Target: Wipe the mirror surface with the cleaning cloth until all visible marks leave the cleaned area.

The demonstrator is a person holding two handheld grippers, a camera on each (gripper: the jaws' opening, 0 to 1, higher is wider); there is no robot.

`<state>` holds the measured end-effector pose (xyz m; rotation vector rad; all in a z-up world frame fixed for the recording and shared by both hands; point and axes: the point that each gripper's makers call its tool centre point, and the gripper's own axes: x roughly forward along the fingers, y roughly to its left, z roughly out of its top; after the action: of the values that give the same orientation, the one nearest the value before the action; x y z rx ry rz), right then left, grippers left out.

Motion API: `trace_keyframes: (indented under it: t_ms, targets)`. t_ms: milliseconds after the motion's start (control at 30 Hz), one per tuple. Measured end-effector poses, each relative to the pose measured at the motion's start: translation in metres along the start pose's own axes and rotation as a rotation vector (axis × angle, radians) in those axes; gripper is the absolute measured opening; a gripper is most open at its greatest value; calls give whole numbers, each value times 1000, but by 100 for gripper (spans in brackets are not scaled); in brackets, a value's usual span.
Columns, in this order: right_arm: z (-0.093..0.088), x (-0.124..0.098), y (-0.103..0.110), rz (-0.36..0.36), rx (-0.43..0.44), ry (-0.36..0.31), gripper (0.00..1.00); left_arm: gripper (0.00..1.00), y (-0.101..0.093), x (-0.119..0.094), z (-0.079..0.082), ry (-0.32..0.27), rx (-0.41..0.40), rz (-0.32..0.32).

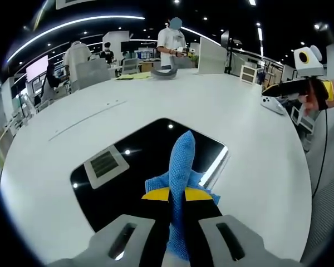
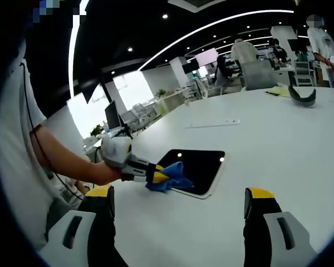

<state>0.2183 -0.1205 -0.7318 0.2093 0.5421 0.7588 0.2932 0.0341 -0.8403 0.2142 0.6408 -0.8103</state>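
Pinching the blue cleaning cloth point(image 1: 181, 167) between its yellow-tipped jaws, the left gripper point(image 1: 177, 196) holds it over the near edge of the mirror point(image 1: 128, 167), a dark rounded rectangle lying flat on the white desk point(image 1: 239, 128) and reflecting ceiling lights and a vent. In the right gripper view the same left gripper point(image 2: 162, 177) reaches in from the left, held by a bare forearm, with the cloth point(image 2: 174, 177) bunched at the mirror's point(image 2: 203, 166) left near corner and touching the glass. The right gripper point(image 2: 178, 203) hangs over bare desk point(image 2: 267, 128) near the mirror with its jaws spread wide and nothing between them; in the left gripper view it point(image 1: 270, 90) shows at the far right, gripped by a hand point(image 1: 317, 95). Far across the desk lies a dark curved object point(image 2: 301, 94), and people point(image 1: 171, 44) stand beyond it among office furniture.
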Motion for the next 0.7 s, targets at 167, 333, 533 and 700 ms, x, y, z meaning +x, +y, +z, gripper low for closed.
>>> trace_keyframes:
  t_ms: [167, 333, 533, 700]
  targets:
    - [-2, 0, 0, 1, 1, 4, 97, 4, 5, 0, 1, 1, 1, 5]
    - [-3, 1, 0, 0, 4, 6, 97, 4, 10, 1, 2, 0, 0, 11]
    - [-3, 2, 0, 3, 6, 8, 97, 4, 16, 3, 3, 0, 1, 17]
    - [-4, 2, 0, 5, 7, 11, 97, 4, 21, 4, 5, -2, 1, 25]
